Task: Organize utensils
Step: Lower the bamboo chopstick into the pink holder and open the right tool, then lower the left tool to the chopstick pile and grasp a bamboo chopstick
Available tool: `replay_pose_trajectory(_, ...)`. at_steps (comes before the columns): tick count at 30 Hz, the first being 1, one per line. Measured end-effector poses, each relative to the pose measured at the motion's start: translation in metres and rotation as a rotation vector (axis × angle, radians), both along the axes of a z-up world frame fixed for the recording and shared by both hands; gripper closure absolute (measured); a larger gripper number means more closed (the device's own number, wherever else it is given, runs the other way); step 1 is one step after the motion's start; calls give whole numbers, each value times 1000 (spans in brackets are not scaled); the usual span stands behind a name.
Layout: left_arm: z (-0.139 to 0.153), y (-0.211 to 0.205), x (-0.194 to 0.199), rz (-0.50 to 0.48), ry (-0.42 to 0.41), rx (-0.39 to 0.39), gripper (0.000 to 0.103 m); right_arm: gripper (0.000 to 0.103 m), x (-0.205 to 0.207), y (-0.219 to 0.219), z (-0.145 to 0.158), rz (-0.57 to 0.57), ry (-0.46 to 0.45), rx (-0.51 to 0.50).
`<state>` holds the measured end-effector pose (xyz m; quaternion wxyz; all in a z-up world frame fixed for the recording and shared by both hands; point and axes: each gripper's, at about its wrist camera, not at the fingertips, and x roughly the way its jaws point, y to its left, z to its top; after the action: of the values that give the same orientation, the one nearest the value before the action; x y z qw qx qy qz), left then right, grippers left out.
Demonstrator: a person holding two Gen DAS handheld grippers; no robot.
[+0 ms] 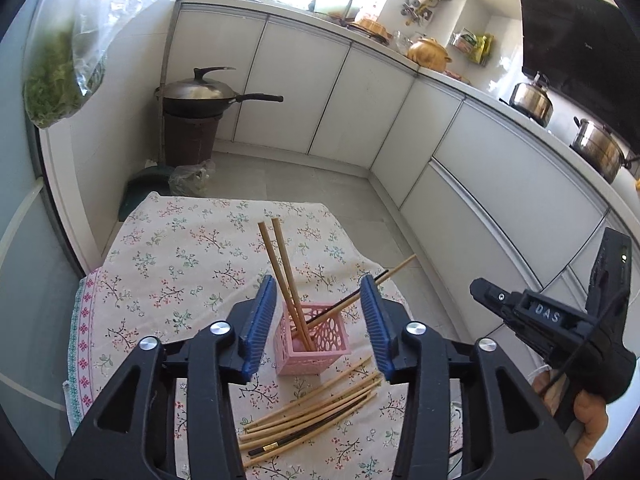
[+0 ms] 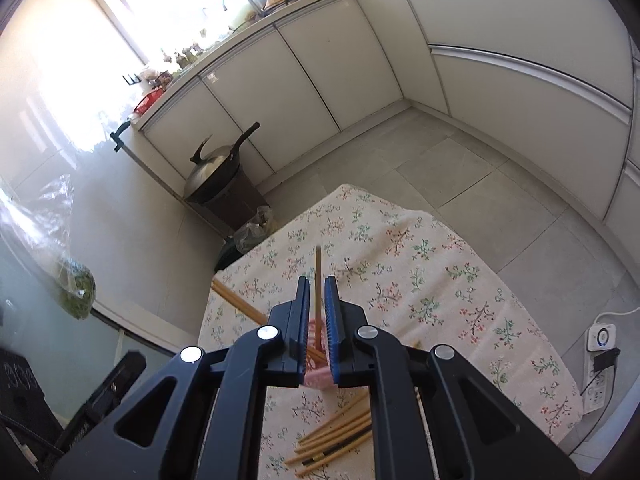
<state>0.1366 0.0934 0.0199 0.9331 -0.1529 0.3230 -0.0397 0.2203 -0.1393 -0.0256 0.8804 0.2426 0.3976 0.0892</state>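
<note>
Four chopsticks stand tilted in pink lattice holder [image 1: 310, 338], mid-table on floral cloth [image 1: 168, 264]; loose bundle [image 1: 312, 412] lies just in front. Far half of cloth bare. Left gripper [image 1: 322, 320] spread wide, empty, straddling holder. Right gripper [image 2: 317, 320] nearly closed, one bamboo chopstick [image 2: 318, 292] between its pads.

Daylight floods in from the window [image 2: 172, 12] at the far left, blown out to pure white in both views and washing out the counter items beneath it. Glare spreads across the glossy left wall [image 2: 60, 128]. The floral-clothed desk [image 1: 168, 264] is evenly lit with soft, faint shadows. Fisheye bending curves the cabinets [image 1: 500, 184], and dark vignetting fills the corners. Focus is mostly sharp.
</note>
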Motion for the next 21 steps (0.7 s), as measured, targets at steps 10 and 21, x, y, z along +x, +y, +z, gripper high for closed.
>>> replay_pose_trajectory(10,-17,-34,-3,-52,24,76,27,45,-33,-23,-25,-42,8,-88)
replay_pose_trajectory(21,-44,-67,5,-121,86,162,15,8,-48,-53,-48,-97,47,-161)
